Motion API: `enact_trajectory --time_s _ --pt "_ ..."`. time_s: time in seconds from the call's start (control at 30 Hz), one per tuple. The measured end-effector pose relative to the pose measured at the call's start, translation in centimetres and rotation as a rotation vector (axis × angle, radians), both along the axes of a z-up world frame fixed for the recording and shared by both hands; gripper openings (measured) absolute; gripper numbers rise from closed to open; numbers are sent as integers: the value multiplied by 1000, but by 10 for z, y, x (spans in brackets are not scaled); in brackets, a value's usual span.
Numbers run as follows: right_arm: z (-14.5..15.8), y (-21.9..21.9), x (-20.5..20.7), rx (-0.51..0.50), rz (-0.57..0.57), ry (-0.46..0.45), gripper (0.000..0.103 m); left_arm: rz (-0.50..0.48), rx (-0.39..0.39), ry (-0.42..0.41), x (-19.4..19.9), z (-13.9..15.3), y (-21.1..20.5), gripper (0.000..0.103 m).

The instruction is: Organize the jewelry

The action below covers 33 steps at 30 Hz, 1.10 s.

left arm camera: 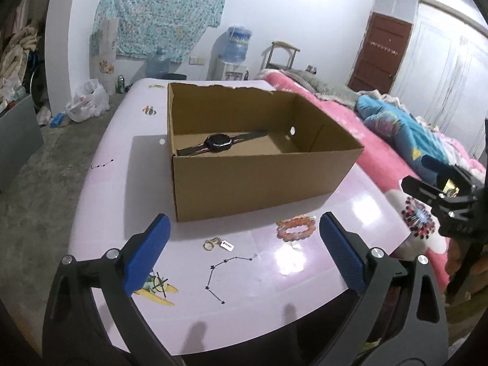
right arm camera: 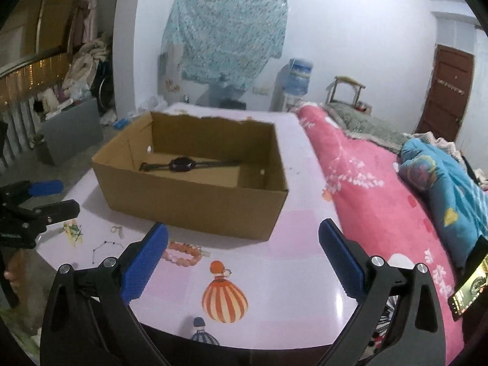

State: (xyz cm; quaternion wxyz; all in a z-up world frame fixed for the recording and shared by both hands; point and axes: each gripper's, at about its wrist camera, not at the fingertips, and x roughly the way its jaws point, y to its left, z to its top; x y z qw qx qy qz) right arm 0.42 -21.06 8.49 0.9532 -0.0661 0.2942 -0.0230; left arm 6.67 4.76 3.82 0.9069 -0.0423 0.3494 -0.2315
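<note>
Bedroom scene: pink table (left arm camera: 274, 277) beside a bed (left arm camera: 360, 128), cardboard box (left arm camera: 259, 183) on it.

Ahead of both grippers, the box holds a black watch (left arm camera: 217, 142). Left gripper (left arm camera: 244, 231) and right gripper (right arm camera: 243, 238) both stand spread wide, nothing between the pads. An orange bead bracelet (left arm camera: 296, 227) lies just inside the left gripper's right finger; small gold pieces (left arm camera: 212, 244), perhaps rings, lie between its fingers.

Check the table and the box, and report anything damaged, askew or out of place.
The cardboard box has a ragged, torn far rim; its other edges are straight. A black watch lies inside. The orange bead bracelet and the small gold rings with a tag lie loose on the table in front of the box. Nothing is spilled.
</note>
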Motion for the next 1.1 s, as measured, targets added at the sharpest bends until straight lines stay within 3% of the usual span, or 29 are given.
enact_trajectory --time_s 0.3,0.5,0.7,1.1 --pt "2 3 -15 -8 9 -73 96 -32 -71 -16 -6 5 6 95" --pt "-9 -4 -14 83 9 -41 96 -81 -56 -15 -10 2 -3 95" --pt "-20 2 -14 89 24 -18 96 -93 -53 34 -11 -9 -10 95" --pt "-34 -13 -10 198 26 50 96 -54 69 10 -18 -17 -17 95"
